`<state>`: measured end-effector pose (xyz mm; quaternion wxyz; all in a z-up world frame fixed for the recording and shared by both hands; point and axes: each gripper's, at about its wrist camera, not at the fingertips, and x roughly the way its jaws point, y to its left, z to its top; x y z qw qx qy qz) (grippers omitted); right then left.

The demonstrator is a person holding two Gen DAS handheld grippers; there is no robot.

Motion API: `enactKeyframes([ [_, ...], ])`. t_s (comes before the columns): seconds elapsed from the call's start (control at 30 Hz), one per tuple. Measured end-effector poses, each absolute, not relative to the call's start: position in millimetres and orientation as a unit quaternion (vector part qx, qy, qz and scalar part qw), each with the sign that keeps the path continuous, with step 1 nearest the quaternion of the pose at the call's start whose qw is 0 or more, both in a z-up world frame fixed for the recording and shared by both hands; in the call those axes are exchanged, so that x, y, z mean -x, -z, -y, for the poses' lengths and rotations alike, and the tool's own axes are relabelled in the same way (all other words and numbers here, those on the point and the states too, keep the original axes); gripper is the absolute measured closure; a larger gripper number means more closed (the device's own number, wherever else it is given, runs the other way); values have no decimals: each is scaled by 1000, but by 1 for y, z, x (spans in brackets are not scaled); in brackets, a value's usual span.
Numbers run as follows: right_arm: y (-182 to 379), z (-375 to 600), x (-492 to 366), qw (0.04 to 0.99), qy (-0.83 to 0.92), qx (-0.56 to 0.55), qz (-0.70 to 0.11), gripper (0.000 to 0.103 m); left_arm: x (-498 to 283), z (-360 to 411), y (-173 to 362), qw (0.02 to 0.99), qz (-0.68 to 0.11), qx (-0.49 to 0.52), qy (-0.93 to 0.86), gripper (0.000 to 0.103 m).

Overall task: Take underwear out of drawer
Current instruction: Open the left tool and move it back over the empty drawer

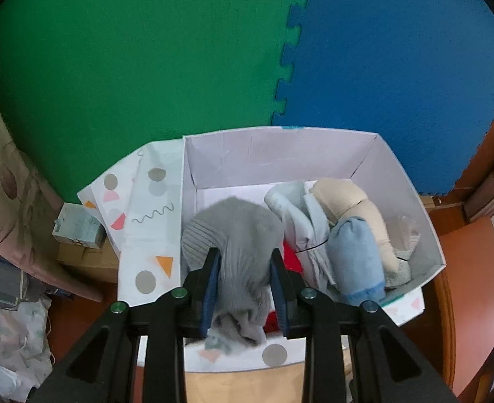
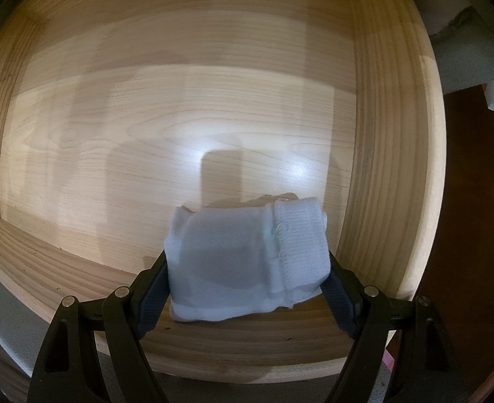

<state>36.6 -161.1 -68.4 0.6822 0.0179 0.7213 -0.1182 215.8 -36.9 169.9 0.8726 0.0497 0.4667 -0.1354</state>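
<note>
In the left wrist view, my left gripper (image 1: pixel 245 265) is shut on a grey ribbed piece of underwear (image 1: pixel 236 231), which hangs over a white box (image 1: pixel 280 149). Inside the box lie rolled white (image 1: pixel 300 218), beige (image 1: pixel 351 201) and light blue (image 1: pixel 354 255) garments, with something red (image 1: pixel 290 257) underneath. In the right wrist view, my right gripper (image 2: pixel 247 262) points down into a wooden drawer (image 2: pixel 179 117). Its jaws sit against both sides of a folded white piece of underwear (image 2: pixel 243 262) near the drawer's front right corner.
The box stands on a table with a wooden rim (image 1: pixel 448 302), and its patterned lid (image 1: pixel 146 221) leans at its left. Green (image 1: pixel 146 50) and blue (image 1: pixel 398 50) foam mats cover the floor beyond. A small carton (image 1: pixel 77 226) and cluttered cloth lie at the left.
</note>
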Motion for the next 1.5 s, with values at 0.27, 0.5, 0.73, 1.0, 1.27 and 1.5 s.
enactKeyframes([
  [0.27, 68, 162, -36, 682, 119, -19, -721, 25, -227, 46, -147, 866, -478, -64, 132, 74],
  [0.5, 68, 163, -36, 682, 119, -19, -721, 25, -227, 46, -149, 867, -477, -67, 130, 70],
  [0.73, 68, 163, -37, 682, 121, -17, -721, 25, -222, 49, -152, 863, -480, -87, 133, 54],
  [1.0, 67, 163, -36, 683, 123, -17, -720, 25, -214, 46, -164, 867, -470, -94, 137, 51],
  [1.27, 67, 164, -37, 683, 124, -18, -720, 25, -201, 37, -182, 872, -461, -86, 142, 49],
  [1.5, 67, 165, -37, 683, 123, -18, -720, 25, -181, 22, -186, 868, -465, -93, 148, 49],
])
